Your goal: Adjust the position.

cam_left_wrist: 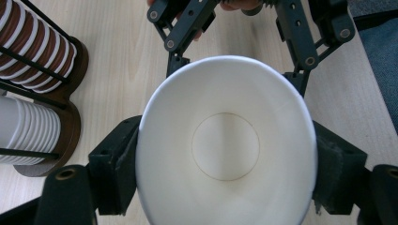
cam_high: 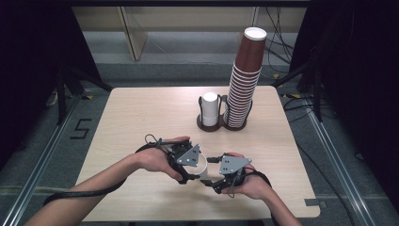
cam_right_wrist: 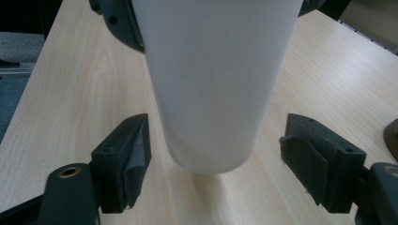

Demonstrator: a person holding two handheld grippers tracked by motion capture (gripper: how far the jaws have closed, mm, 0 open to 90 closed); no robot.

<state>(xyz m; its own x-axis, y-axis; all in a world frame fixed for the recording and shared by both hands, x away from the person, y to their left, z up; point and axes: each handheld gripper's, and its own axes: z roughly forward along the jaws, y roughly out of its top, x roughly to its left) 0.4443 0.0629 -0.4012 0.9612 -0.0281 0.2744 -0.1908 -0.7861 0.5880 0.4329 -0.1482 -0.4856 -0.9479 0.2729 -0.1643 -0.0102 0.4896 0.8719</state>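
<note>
A white paper cup [cam_left_wrist: 227, 145] is held above the near middle of the tabletop [cam_high: 141, 117], between the person's two hands. The left gripper [cam_left_wrist: 225, 159] has its fingers [cam_left_wrist: 115, 164] pressed against both sides of the cup just under the rim; the mouth is squeezed slightly oval, so this is a firm grasp. The left gripper view looks straight into the empty cup.

The right gripper [cam_right_wrist: 216, 159] sits at the cup's lower end. Its fingers [cam_right_wrist: 124, 161] flank the base with a clear gap on each side, so they hold nothing.

At the far side of the tabletop stands a two-post cup holder [cam_high: 221, 125], carrying a short stack of white cups [cam_high: 210, 108] and a tall stack of brown cups [cam_high: 244, 80].

Judgement: the step in hand looks like taking the cup's base in the right gripper while the left steadies the rim, either as a handover or to pull apart nested cups. The next move calls for the right fingers to meet the base squarely, gently enough not to crush the thin wall.
</note>
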